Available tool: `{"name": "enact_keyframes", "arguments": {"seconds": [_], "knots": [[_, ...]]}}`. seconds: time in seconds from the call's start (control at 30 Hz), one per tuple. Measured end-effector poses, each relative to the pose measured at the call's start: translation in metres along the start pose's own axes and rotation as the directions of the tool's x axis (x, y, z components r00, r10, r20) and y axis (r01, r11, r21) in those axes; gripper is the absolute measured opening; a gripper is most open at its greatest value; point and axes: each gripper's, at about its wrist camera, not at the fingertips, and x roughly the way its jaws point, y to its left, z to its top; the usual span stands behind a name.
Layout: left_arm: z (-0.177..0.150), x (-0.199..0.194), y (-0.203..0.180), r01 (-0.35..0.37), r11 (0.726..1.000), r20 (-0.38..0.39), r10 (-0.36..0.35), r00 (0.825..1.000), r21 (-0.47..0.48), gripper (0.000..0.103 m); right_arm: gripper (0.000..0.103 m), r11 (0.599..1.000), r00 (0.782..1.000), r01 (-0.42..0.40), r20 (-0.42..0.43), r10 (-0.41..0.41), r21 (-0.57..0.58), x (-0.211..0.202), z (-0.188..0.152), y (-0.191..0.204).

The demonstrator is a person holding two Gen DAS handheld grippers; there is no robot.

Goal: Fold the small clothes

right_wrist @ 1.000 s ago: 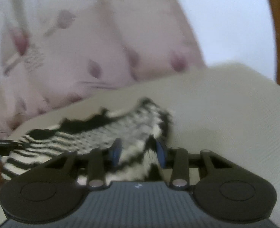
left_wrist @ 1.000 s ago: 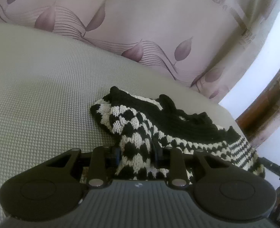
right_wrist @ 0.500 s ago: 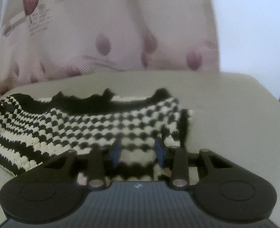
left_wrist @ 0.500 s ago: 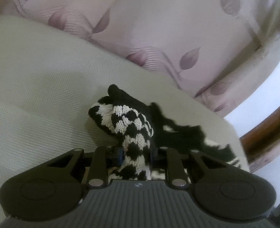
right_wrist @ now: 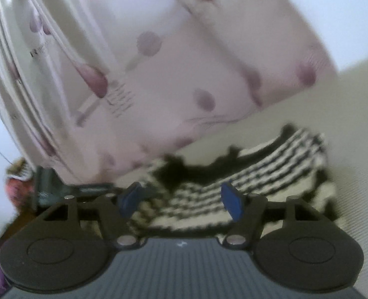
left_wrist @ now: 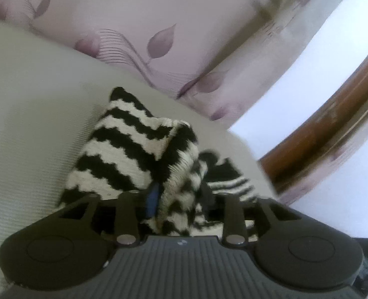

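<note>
Your left gripper [left_wrist: 179,196] is clamped on a bunched fold of the black-and-white knitted garment [left_wrist: 124,154], which rises from the jaws and drapes to the far left over the pale cushion surface [left_wrist: 29,129]. Your right gripper [right_wrist: 181,196] has its blue pads [right_wrist: 230,201] spread wide and grips nothing; the garment [right_wrist: 258,172] lies just beyond them on the cushion [right_wrist: 358,129]. A floral curtain [right_wrist: 159,62] hangs at the far side.

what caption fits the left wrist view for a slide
Left tongs shut on a fold of the black-and-white knitted garment, lifted above the beige cushion.
</note>
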Motion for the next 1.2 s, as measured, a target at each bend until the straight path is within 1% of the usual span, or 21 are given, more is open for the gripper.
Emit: {"name": "enact_keyframes", "arguments": {"seconds": [0.07, 0.1, 0.13, 0.23, 0.27, 0.33, 0.4, 0.47, 0.57, 0.63, 0.7, 0.73, 0.8, 0.87, 0.93, 0.97, 1.0, 1.03, 1.1, 1.17, 1.2], "knots": [[-0.005, -0.002, 0.001, 0.016, 1.0, 0.017, -0.016, 1.0, 0.024, 0.039, 0.072, 0.99, 0.996, -0.08, -0.032, 0.084, 0.12, 0.014, 0.001, -0.008], [-0.007, -0.004, 0.002, 0.026, 0.999, 0.029, -0.027, 0.999, 0.027, 0.042, 0.072, 0.977, 0.992, -0.11, -0.039, 0.119, 0.182, 0.024, 0.001, -0.012], [-0.01, -0.006, 0.004, 0.043, 0.999, 0.04, -0.044, 0.998, 0.025, 0.043, 0.072, 0.967, 0.99, -0.123, -0.046, 0.137, 0.221, 0.033, 0.003, -0.015], [-0.015, -0.009, 0.007, 0.061, 0.997, 0.068, -0.064, 0.996, 0.042, 0.044, 0.072, 0.953, 0.982, -0.143, -0.084, 0.171, 0.267, 0.065, 0.005, -0.016], [-0.016, -0.009, 0.006, 0.066, 0.997, 0.076, -0.069, 0.995, 0.048, 0.046, 0.072, 0.947, 0.978, -0.146, -0.106, 0.182, 0.284, 0.077, 0.008, -0.016], [-0.02, -0.01, 0.005, 0.07, 0.995, 0.087, -0.077, 0.993, 0.075, 0.049, 0.072, 0.941, 0.976, -0.135, -0.122, 0.181, 0.311, 0.093, 0.009, -0.015], [-0.025, -0.011, 0.001, 0.069, 0.991, 0.104, -0.081, 0.991, 0.113, 0.055, 0.072, 0.942, 0.973, -0.129, -0.144, 0.181, 0.31, 0.109, 0.012, -0.011], [-0.029, -0.01, -0.005, 0.057, 0.985, 0.118, -0.077, 0.99, 0.166, 0.059, 0.072, 0.946, 0.972, -0.092, -0.179, 0.153, 0.31, 0.127, 0.014, -0.008], [-0.039, -0.009, -0.016, 0.037, 0.963, 0.127, -0.073, 0.989, 0.265, 0.068, 0.071, 0.946, 0.963, -0.083, -0.218, 0.157, 0.312, 0.149, 0.015, -0.006], [-0.045, -0.009, -0.022, 0.021, 0.943, 0.127, -0.067, 0.99, 0.333, 0.071, 0.062, 0.969, 0.963, -0.067, -0.239, 0.125, 0.24, 0.16, 0.017, 0.004], [-0.052, -0.009, -0.026, 0.004, 0.925, 0.132, -0.059, 0.989, 0.38, 0.076, 0.042, 0.988, 0.958, -0.029, -0.277, 0.071, 0.153, 0.173, 0.017, 0.013], [-0.054, -0.008, -0.028, -0.002, 0.919, 0.131, -0.054, 0.99, 0.394, 0.076, 0.036, 0.993, 0.955, -0.008, -0.294, 0.042, 0.114, 0.179, 0.017, 0.016], [-0.056, -0.01, -0.027, 0.004, 0.919, 0.12, -0.055, 0.991, 0.393, 0.076, 0.029, 0.999, 0.952, 0.029, -0.305, -0.017, 0.033, 0.182, 0.013, 0.018], [-0.053, -0.021, -0.024, 0.035, 0.936, 0.109, -0.078, 0.991, 0.351, 0.077, 0.027, 0.999, 0.959, 0.032, -0.28, -0.027, 0.013, 0.18, 0.013, 0.016], [-0.05, -0.044, -0.018, 0.082, 0.955, 0.124, -0.121, 0.985, 0.287, 0.082, 0.025, 0.999, 0.97, 0.038, -0.241, -0.042, -0.021, 0.169, 0.013, 0.015], [-0.047, -0.055, -0.016, 0.083, 0.961, 0.151, -0.126, 0.981, 0.263, 0.088, 0.025, 0.999, 0.974, 0.032, -0.224, -0.037, -0.023, 0.165, 0.013, 0.014], [-0.044, -0.066, -0.014, 0.078, 0.967, 0.183, -0.125, 0.975, 0.242, 0.092, 0.024, 1.0, 0.976, 0.027, -0.215, -0.03, -0.015, 0.162, 0.013, 0.011], [-0.04, -0.078, -0.009, 0.068, 0.972, 0.224, -0.12, 0.967, 0.224, 0.093, 0.024, 1.0, 0.978, 0.023, -0.205, -0.024, -0.009, 0.16, 0.014, 0.009], [-0.034, -0.092, -0.001, 0.026, 0.977, 0.273, -0.085, 0.958, 0.213, 0.094, 0.024, 1.0, 0.983, 0.019, -0.182, -0.019, -0.005, 0.155, 0.018, 0.004], [-0.028, -0.096, 0.007, -0.036, 0.976, 0.291, -0.029, 0.956, 0.216, 0.094, 0.024, 1.0, 0.986, 0.024, -0.164, -0.022, 0.011, 0.151, 0.023, -0.002], [-0.026, -0.094, 0.012, -0.064, 0.976, 0.287, 0.002, 0.958, 0.208, 0.094, 0.024, 0.999, 0.988, 0.023, -0.155, -0.019, 0.023, 0.149, 0.027, -0.005]]}}
